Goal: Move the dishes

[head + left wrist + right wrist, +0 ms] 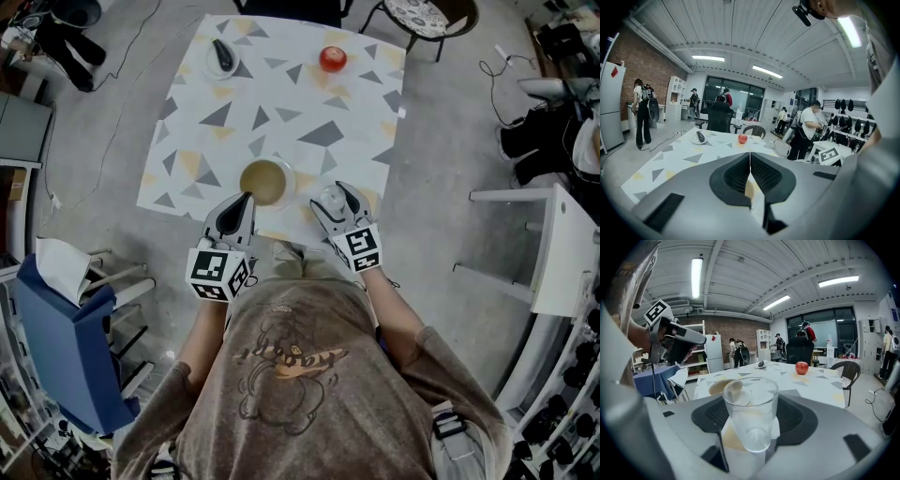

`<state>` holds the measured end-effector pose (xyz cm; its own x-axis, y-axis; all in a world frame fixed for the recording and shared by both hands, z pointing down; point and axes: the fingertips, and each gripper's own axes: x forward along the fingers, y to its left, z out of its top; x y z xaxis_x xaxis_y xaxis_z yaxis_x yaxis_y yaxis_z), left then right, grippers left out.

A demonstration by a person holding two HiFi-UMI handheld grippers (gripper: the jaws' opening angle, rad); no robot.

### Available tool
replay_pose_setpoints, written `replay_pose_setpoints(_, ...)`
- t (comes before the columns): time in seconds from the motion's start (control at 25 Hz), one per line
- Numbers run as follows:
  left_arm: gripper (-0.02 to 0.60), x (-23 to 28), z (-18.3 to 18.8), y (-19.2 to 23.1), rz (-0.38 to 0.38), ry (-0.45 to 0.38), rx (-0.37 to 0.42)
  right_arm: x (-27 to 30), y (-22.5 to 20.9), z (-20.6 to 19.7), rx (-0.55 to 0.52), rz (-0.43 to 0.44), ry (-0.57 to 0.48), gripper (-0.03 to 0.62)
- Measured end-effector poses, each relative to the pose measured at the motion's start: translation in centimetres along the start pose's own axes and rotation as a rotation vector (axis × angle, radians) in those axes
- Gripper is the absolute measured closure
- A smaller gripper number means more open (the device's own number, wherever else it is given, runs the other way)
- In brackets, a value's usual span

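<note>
Strip lights are shining over a busy workshop, and in the middle a table is wearing a white tablecloth patterned with grey and yellow triangles (309, 103). A tan round bowl (265, 181) is sitting near the person's edge of it. Just right of that bowl the right gripper (333, 192) is pinching a clear drinking glass (751, 416) upright between its spread pads, low over the cloth; whether the base is touching down I cannot tell. At the bowl's left rim the left gripper (247, 197) is hovering with its jaws pressed together and nothing that I can make out between them. Far beyond the bowl a red apple (332, 58) is lying to the right and a small white plate (222, 59) to the left. That glass is looking light, stiff, slick and breakable, so I'd reckon a gentle grip across the middle of its wall is suiting it, well below the thin lip. The bowl is looking sturdier, and its rim is offering the handiest hold.
</note>
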<state>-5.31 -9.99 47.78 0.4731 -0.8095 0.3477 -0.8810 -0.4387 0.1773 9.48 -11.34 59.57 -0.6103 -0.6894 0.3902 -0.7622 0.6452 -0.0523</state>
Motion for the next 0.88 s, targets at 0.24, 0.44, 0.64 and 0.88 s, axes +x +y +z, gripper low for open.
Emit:
replay_pose_setpoints(0.24, 0.561, 0.1, 0.2, -0.2, -0.001, -0.006, -0.001, 0.0, 0.2, 0.0, -0.01, 0.018, 0.008, 0.299)
replay_pose_setpoints(0.44, 0.561, 0.1, 0.3, -0.3, 0.002, -0.01, -0.001, -0.2, 0.2, 0.5, -0.019, 0.025, 0.003, 0.298)
replay_pose_setpoints(0.64, 0.561, 0.2, 0.7, -0.4, 0.005, -0.028, -0.011, -0.7, 0.1, 1.3, -0.019, 0.032, -0.005, 0.292)
replay_pose_setpoints(0.88, 0.561, 0.4, 1.7, -0.9, 0.006, -0.066, -0.015, -1.6, -0.1, 2.3, -0.036, 0.044, -0.006, 0.275)
